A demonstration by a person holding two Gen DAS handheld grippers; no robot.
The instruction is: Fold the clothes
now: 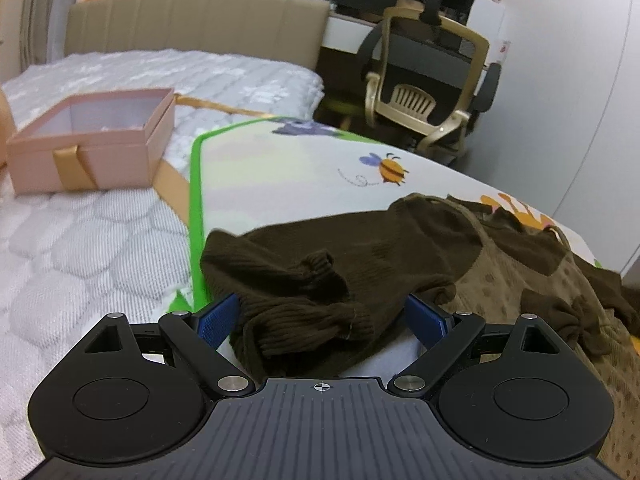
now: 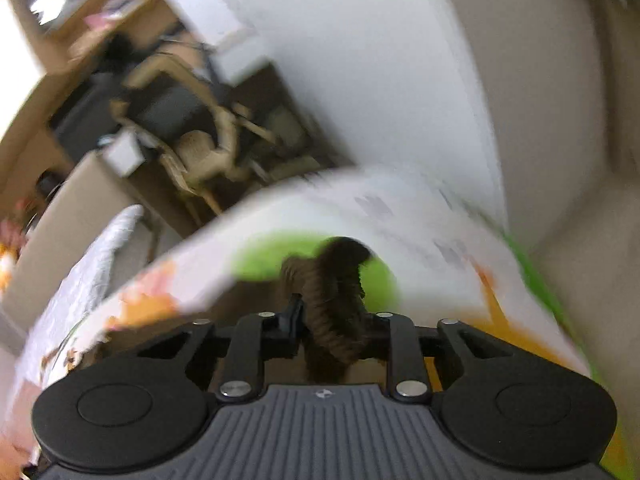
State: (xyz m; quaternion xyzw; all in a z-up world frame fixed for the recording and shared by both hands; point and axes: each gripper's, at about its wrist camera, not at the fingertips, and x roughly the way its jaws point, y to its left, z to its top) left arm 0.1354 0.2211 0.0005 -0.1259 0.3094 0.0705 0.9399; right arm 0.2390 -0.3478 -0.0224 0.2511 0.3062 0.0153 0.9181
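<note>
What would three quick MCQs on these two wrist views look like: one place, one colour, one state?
1. Where is the pink box?
A. on the white quilt, left of the mat
B. on the chair
C. on top of the garment

2. What colour is the mat's border?
A. red
B. green
C. blue

3. What state is the right tool in?
A. open, nothing in it
B. shut on brown fabric
C. out of view

Answers:
1. A, the box sits on the quilt beside the mat's left edge.
2. B, a bright green strip edges the mat.
3. B, a ribbed brown bunch of the garment is pinched between its fingers, while the left tool stands open around a cuff.
</note>
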